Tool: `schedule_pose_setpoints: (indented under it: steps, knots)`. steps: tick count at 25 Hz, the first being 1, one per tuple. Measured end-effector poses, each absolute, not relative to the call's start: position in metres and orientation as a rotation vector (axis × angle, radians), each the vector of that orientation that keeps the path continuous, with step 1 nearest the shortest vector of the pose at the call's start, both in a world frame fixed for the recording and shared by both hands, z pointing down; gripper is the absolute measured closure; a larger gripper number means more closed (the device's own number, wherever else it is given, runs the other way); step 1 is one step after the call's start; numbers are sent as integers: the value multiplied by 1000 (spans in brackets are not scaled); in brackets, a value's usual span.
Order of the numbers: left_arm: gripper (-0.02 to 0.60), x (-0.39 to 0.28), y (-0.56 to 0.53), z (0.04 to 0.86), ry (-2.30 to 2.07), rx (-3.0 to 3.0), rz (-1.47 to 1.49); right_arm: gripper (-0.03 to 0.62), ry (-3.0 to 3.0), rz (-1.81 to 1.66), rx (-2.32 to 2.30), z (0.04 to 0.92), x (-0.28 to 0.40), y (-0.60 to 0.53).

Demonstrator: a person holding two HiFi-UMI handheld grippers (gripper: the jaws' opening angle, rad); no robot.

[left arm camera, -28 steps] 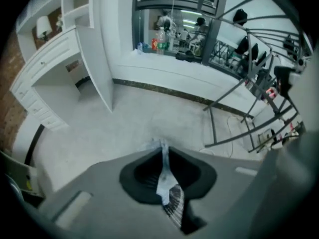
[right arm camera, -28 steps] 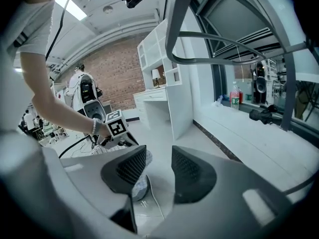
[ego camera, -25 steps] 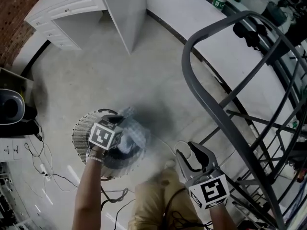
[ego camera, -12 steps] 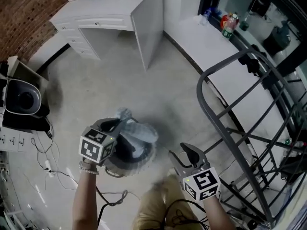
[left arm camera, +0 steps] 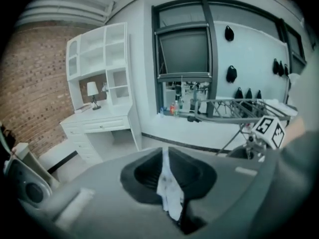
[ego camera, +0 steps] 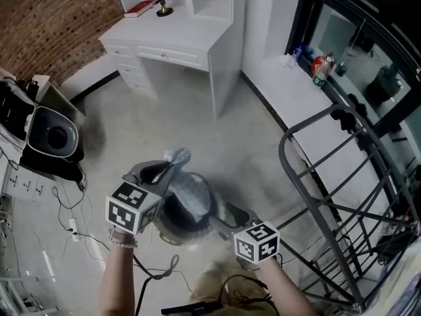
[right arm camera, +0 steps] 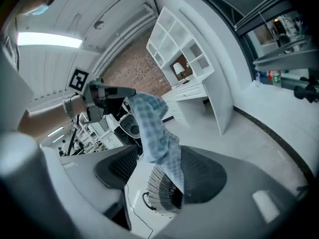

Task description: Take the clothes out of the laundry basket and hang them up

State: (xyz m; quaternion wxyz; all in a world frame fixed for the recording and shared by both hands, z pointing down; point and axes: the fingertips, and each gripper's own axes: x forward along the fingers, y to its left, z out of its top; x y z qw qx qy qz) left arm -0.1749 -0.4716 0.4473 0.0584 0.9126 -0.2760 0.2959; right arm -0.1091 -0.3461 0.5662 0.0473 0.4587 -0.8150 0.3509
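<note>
Laundry basket [right arm camera: 158,197] is standing on the floor [ego camera: 197,124], round, with a slatted wall. The left gripper [ego camera: 164,172] is hanging directly above the basket, and its fingers [left arm camera: 199,173] are pressing together on a fold of the checked garment [ego camera: 191,193], pinching it at the top edge. The garment, pale blue and white, is drooping from that pinch straight down toward the basket, its lower part trailing over the basket's mouth; whether the hem is touching the rim cannot be told. The right gripper [ego camera: 227,212] is hovering just to the right of the basket, level with the cloth's lower half and pointing at it. Its fingers [right arm camera: 204,176] are standing spread wide, having just been opening, and they are not pressing on anything; the hanging cloth is lining up with the gap in the right gripper view, but whether it is inside the gap or just beyond it cannot be told. A grey metal drying rack [ego camera: 329,176] is standing well to the right of the basket. A white desk [ego camera: 177,41] is standing beyond the basket, against the brick wall.
</note>
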Motion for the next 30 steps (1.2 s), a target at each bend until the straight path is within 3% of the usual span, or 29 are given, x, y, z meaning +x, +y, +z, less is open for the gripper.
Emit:
schedule_pose_setpoints:
  steps: [9, 11, 12, 13, 20, 30]
  knots:
    - [548, -196, -454, 384, -899, 2829, 816, 341, -2566, 1008, 1398, 537, -151, -377]
    - [548, -203, -452, 379, -910, 2832, 818, 497, -2554, 903, 1435, 525, -143, -380]
    - [548, -206, -451, 377, -913, 2833, 817, 548, -2544, 841, 1455, 517, -137, -380]
    - [548, -208, -450, 375, -913, 2837, 818, 557, -2535, 785, 1479, 508, -131, -380]
    - [546, -212, -432, 366, -821, 2896, 769, 565, -2462, 494, 1699, 421, -84, -363]
    - [546, -163, -366, 339, -529, 3044, 650, 565, -2339, 194, 1994, 309, -35, -286]
